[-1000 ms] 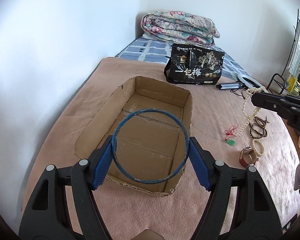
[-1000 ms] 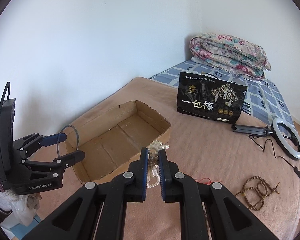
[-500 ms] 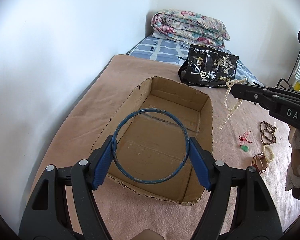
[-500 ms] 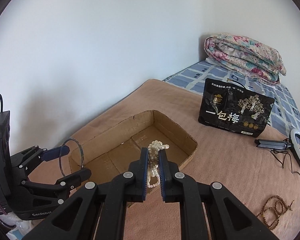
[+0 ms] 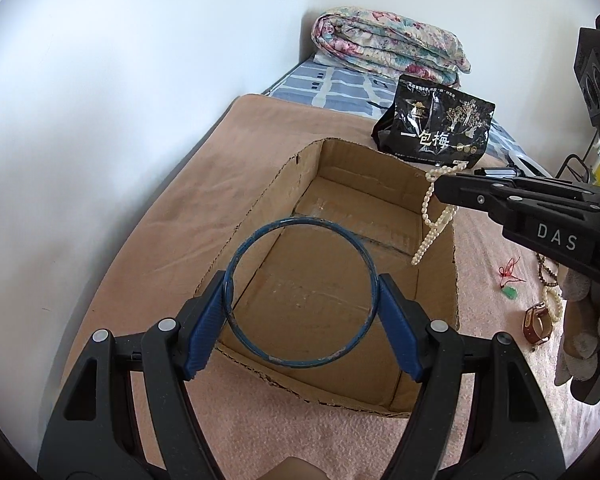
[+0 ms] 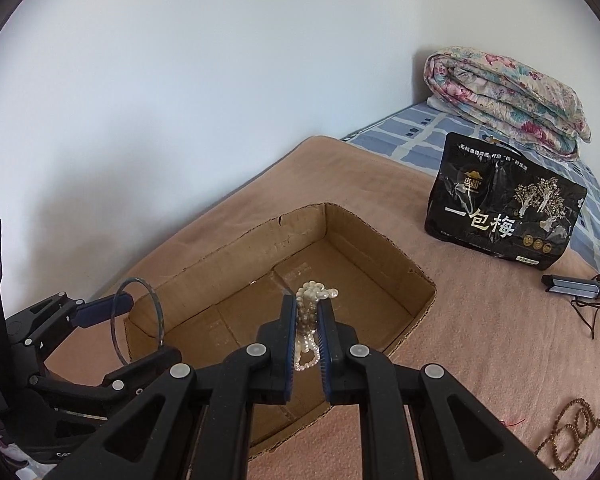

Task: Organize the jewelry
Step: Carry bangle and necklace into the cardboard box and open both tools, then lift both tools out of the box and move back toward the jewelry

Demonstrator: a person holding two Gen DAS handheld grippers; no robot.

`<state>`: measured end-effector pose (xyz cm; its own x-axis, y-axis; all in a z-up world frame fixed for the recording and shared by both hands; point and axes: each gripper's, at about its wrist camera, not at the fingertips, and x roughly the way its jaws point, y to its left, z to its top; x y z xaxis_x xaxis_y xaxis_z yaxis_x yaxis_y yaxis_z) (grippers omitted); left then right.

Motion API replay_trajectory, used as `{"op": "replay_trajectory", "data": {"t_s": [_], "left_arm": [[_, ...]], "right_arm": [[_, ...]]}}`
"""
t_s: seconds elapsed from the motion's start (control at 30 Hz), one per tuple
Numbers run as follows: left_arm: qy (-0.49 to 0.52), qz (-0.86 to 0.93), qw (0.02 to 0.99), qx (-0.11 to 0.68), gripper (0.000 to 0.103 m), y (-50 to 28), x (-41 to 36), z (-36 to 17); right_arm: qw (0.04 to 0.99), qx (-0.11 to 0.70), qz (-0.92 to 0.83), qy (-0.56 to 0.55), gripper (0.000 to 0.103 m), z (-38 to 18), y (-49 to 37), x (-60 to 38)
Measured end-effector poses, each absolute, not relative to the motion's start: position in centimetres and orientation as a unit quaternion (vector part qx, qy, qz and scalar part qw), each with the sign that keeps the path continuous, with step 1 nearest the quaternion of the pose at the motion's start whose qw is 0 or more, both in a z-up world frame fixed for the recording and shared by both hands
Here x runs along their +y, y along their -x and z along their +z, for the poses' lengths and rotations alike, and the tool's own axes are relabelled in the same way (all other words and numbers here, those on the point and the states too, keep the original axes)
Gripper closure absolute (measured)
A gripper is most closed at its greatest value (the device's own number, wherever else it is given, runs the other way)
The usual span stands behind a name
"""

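Note:
My left gripper (image 5: 302,300) is shut on a blue bangle (image 5: 300,361), held upright over the near end of an open cardboard box (image 5: 268,196). My right gripper (image 6: 305,312) is shut on a white pearl necklace (image 6: 311,294) that hangs over the box's right wall. The necklace also shows in the left wrist view (image 5: 430,224), dangling from the right gripper (image 5: 440,190) just inside the box. The left gripper (image 6: 140,320) with the bangle (image 6: 158,316) shows at the left of the box (image 6: 380,240) in the right wrist view.
The box lies on a pink blanket (image 5: 172,240) on a bed against a white wall. A black snack bag (image 5: 436,128) and a folded floral quilt (image 5: 388,46) lie beyond. Brown beads (image 6: 568,436), a red cord with green pendant (image 5: 510,280) and a watch (image 5: 538,320) lie right.
Both grippers have moved toward the box. The pearl necklace has come from outside the box's right side to hang over its right wall. The bangle stays held.

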<state>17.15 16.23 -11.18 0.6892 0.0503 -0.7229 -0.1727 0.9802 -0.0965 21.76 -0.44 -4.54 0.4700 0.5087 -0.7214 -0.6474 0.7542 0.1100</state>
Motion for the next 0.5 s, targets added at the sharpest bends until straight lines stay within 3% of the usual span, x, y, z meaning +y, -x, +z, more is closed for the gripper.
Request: {"op": "replay_trajectory", "data": {"t_s": [0.13, 0.27, 0.33, 0.5], "left_arm": [[0.075, 0.062, 0.916, 0.39, 0.029, -17.32, 16.16, -11.42], [0.069, 0.06, 0.915, 0.393, 0.022, -17.46, 15.97, -11.51], [0.065, 0.062, 0.915, 0.392, 0.022, -17.44, 15.81, -11.5], [0.063, 0.063, 0.914, 0.395, 0.022, -17.27, 15.59, -11.55]], "right_arm": [[0.851, 0.392, 0.339, 0.087, 0.09, -4.79, -21.81, -0.38], [0.857, 0.384, 0.331, 0.092, 0.044, -4.77, -21.84, -0.26], [0.863, 0.379, 0.322, 0.094, 0.03, -4.54, -21.71, -0.31], [0.867, 0.375, 0.316, 0.093, 0.018, -3.87, -21.41, -0.6]]}}
